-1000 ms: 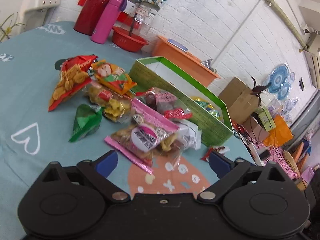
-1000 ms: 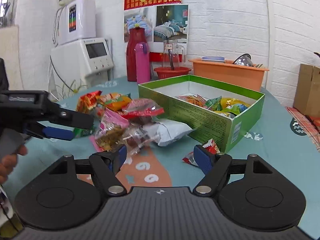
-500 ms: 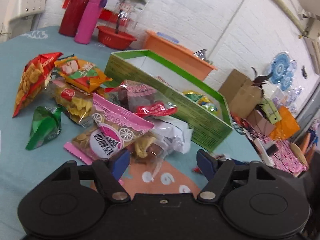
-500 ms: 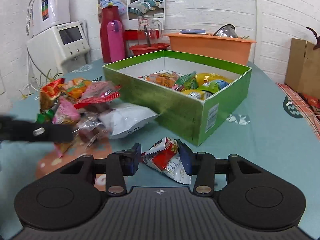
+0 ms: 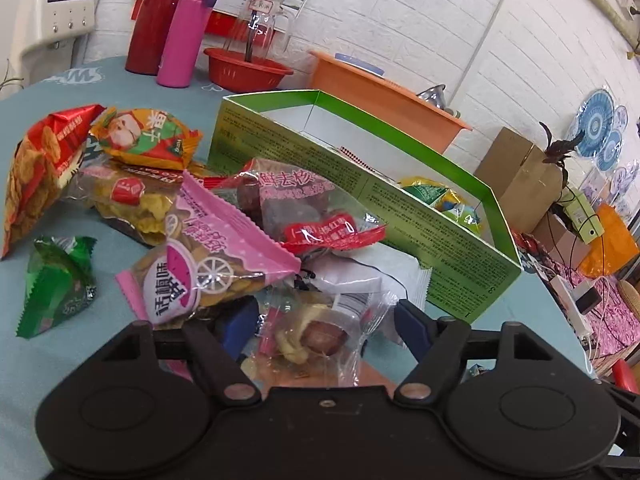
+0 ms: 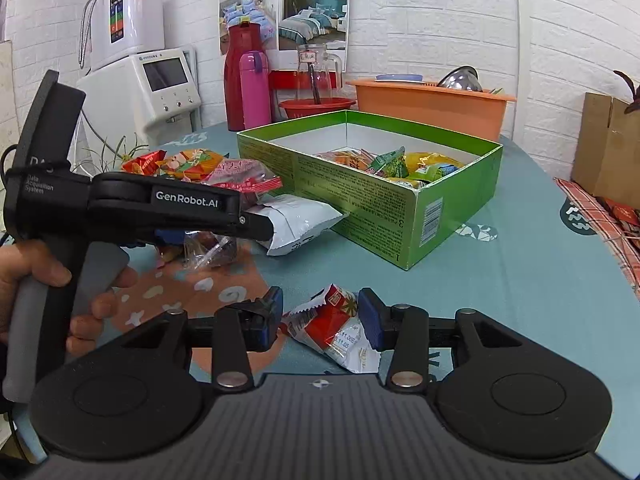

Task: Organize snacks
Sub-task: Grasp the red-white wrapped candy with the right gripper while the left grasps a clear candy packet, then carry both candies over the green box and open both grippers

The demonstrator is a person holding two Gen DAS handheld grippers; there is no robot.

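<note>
- My left gripper point(image 5: 320, 322) sits low over the snack pile on the teal tablecloth point(image 5: 52, 360), with a clear-wrapped snack point(image 5: 316, 332) lying between its blue pads point(image 5: 236, 326). The jaws are spreading at this moment, and I see a gap on the right side, so the pads do not pinch the wrapper.
- In the right wrist view, the same gripper comes in from the left, held by a hand point(image 6: 48, 280) on its grey grip, its tip over the pile beside a white packet point(image 6: 296, 220).
- My right gripper point(image 6: 320, 316) is partway closed around a small red-and-white packet point(image 6: 336, 326) lying on the cloth in front of the green box point(image 6: 360, 204). The right pad looks to be touching the wrapper; I think the left pad just misses it, but the crinkled edge makes that hard to read.
- The green box stands open on the table, with several bright packets already inside at its right end point(image 6: 400, 164); the far left part shows bare white floor.
- Loose on the cloth to the left of the box: a pink-topped bag point(image 5: 208, 256), a red-sealed clear bag of dark fruit point(image 5: 296, 208), an orange packet point(image 5: 148, 138), a red bag of crackers point(image 5: 40, 164) and a small green triangular packet point(image 5: 56, 284).
- Behind the box stand a pink flask point(image 5: 186, 32) and a red basket point(image 5: 246, 68).
</note>
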